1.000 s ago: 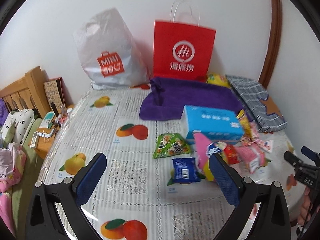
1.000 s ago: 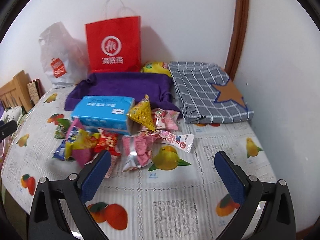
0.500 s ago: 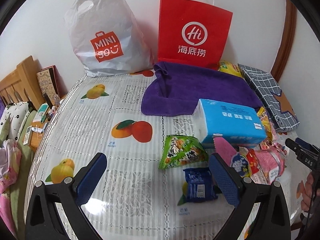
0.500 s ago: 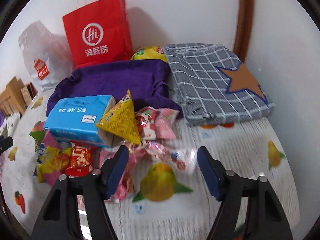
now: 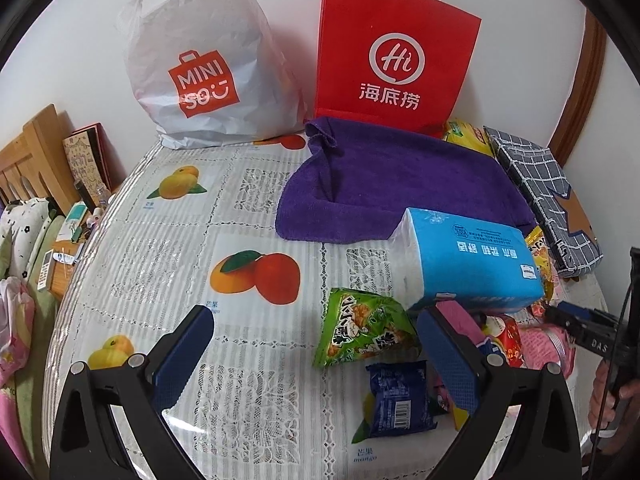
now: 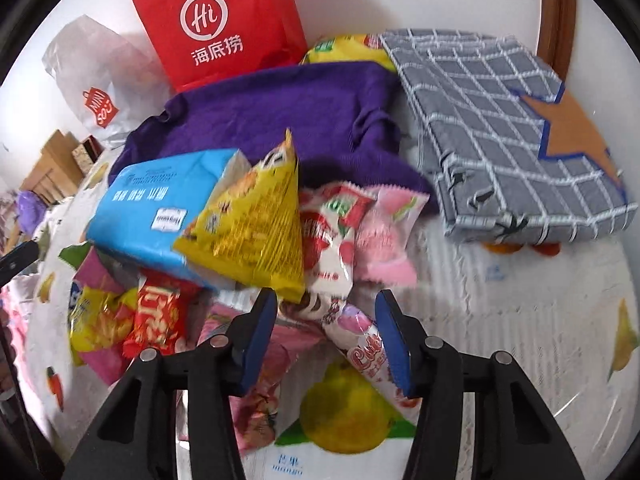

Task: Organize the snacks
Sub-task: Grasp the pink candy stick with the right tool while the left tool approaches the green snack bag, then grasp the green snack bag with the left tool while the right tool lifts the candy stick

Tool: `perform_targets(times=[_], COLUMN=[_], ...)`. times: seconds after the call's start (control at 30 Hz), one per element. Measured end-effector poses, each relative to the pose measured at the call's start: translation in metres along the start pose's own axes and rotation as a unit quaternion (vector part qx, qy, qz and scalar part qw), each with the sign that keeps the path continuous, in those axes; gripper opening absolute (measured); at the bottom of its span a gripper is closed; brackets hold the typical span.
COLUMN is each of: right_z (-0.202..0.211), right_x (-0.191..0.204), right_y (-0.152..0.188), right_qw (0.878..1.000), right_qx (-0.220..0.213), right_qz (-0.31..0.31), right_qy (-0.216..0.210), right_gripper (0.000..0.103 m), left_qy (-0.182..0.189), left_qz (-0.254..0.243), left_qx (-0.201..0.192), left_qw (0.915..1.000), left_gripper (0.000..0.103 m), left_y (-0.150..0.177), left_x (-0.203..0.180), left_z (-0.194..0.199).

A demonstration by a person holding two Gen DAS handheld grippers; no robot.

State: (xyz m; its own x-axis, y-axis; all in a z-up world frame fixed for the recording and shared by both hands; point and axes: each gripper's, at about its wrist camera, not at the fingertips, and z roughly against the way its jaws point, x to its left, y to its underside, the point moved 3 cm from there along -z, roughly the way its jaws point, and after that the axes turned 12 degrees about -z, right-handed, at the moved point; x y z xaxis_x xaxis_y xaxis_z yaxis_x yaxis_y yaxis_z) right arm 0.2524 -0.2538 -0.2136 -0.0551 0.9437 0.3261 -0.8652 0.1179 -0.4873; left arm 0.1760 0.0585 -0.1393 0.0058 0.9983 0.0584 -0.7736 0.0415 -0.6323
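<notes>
**Right gripper closing over the snack pile while the left gripper waits open**

The right gripper is pointing steeply down into a heap of snack packets on the fruit-printed plastic tablecloth. Its blue-padded jaws have just been closing and are now standing part-way apart, with the slim pink-and-white strawberry snack stick lying between them; the pads are not yet seen pressing on it, so this is judged an approach to a pick, not a grip. The stick is probably being chosen because it is lying loose at the near edge of the heap, free of the packets stacked behind.

The left gripper is hovering with its jaws wide apart and nothing between them, above the green crinkled snack bag and the dark blue biscuit packet, which are lying apart from the main heap.

The right wrist view is showing the heap's far side: the yellow pyramid-shaped chip bag leaning on the light blue tissue pack, the red-and-white sweet wrapper and the pink wrapper beside it. The left wrist view is hiding most of these behind the tissue pack, but it alone is showing the green and blue packets clearly, the whole white plastic shopping bag and red paper carrier bag against the wall, and the person's right hand on its handle.
</notes>
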Motion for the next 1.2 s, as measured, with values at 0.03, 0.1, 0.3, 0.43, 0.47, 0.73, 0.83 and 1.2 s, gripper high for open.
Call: perform_targets(times=[0.03,0.1,0.3,0.43,0.47,0.73,0.83,1.2], right_z=[0.000,-0.002,-0.013,-0.011,-0.009,0.005,0.005,0.005], right_x=[-0.001,0.000,0.004,0.006,0.004,-0.015,-0.016,-0.014], right_y=[0.003,0.007,0.010,0.013,0.015,0.029,0.032,0.035], right_qw=[1.000,1.000,1.000,0.999,0.999,0.998,0.998,0.997], right_qx=[0.003,0.009,0.013,0.007,0.006,-0.003,-0.011,-0.019], right_qz=[0.001,0.007,0.015,0.031,0.032,0.010,0.014,0.024], right_qy=[-0.002,-0.002,0.020,0.039,0.042,0.065,0.067,0.076], right_gripper=[0.052,0.052,0.050,0.031,0.030,0.021,0.021,0.024], left_qy=[0.001,0.005,0.021,0.029,0.028,0.042,0.042,0.077], left_qz=[0.000,0.001,-0.006,-0.015,-0.016,-0.015,-0.017,-0.005], left_qx=[0.001,0.003,0.015,0.023,0.025,0.053,0.066,0.080], left_qw=[1.0000,1.0000,0.9997,0.9992,0.9992,0.9976,0.9968,0.9938], left_gripper=[0.102,0.102,0.102,0.102,0.102,0.102,0.102,0.071], left_y=[0.000,0.001,0.005,0.005,0.005,-0.001,-0.002,0.001], left_x=[0.000,0.001,-0.002,-0.009,-0.010,-0.021,-0.024,-0.027], left_z=[-0.001,-0.002,-0.010,-0.019,-0.022,-0.053,-0.066,-0.080])
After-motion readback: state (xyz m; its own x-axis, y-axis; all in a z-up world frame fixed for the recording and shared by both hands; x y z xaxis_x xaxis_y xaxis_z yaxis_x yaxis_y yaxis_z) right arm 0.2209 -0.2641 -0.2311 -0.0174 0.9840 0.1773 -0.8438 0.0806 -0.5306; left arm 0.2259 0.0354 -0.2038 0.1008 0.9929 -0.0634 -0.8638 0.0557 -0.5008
